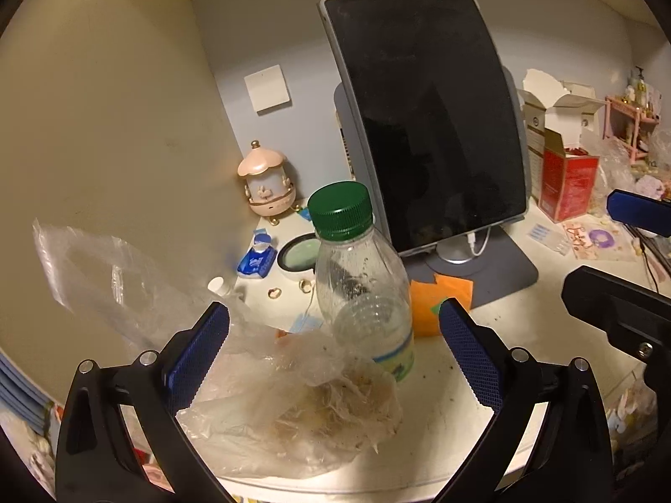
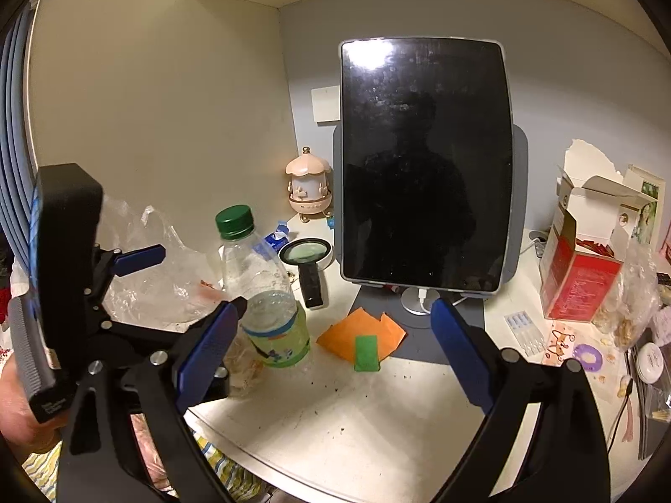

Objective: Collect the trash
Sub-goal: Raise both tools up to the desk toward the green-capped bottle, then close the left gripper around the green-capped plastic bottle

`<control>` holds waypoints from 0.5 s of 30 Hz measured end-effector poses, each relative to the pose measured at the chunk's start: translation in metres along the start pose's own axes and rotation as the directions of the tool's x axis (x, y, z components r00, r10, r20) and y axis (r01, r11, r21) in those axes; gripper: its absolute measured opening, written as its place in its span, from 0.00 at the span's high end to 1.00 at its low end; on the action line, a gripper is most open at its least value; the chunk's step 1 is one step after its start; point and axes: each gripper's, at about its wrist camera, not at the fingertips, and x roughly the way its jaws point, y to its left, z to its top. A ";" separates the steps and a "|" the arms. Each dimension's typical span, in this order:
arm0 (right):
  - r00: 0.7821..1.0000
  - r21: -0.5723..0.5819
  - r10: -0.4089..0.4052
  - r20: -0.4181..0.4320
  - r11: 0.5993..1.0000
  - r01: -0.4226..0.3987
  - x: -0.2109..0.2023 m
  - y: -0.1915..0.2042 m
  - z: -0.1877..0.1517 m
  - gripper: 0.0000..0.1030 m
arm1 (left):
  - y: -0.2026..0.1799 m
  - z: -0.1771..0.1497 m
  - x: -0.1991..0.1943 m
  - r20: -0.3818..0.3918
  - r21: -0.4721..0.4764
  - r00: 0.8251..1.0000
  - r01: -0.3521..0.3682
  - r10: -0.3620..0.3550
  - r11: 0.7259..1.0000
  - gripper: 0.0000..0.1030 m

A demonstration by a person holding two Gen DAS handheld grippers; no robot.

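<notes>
The crumpled clear plastic bag [image 1: 302, 394] hides the base of the plastic bottle [image 1: 365, 293] in the left wrist view, and what is inside the bag reads only as a pale, brownish wad that is hard to make out. A second sheet of clear plastic [image 1: 96, 272] rises at the left, its lower part lost behind the left claw [image 1: 335, 352]. The bottle's label is cut to a sliver there; the right wrist view shows the green and blue label in full.

The bottle stands upright on the white surface [image 2: 356, 415], long axis vertical, green cap [image 1: 340, 208] on top, near the surface's front left edge and just in front of the dark tablet [image 1: 423, 121] on its stand. The bag lies touching the bottle's near side.

The left claw is spread wide, its blue pads either side of bag and bottle, holding nothing. The right claw [image 2: 335, 343] is likewise spread and empty, with the bottle just beyond its left finger and an orange paper scrap [image 2: 360, 333] with a green piece [image 2: 365, 353] on it lying between the fingers' line of sight.

Only the right wrist view shows the magnifying glass [image 2: 308, 260] handle, and the hand [image 2: 16, 410] gripping the left tool. The red carton [image 2: 574, 289] sits well to the right in both.
</notes>
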 end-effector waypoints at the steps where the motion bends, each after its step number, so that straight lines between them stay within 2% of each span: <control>1: 1.000 0.000 0.004 0.001 1.000 -0.004 0.002 -0.001 0.001 0.12 | 0.000 0.001 0.004 -0.001 0.001 1.000 -0.003 0.003 1.000 0.06; 15: 0.999 -0.010 0.022 -0.035 1.000 -0.023 0.037 -0.008 0.006 0.12 | 0.001 0.004 0.047 -0.031 -0.023 0.999 -0.009 0.009 1.000 0.06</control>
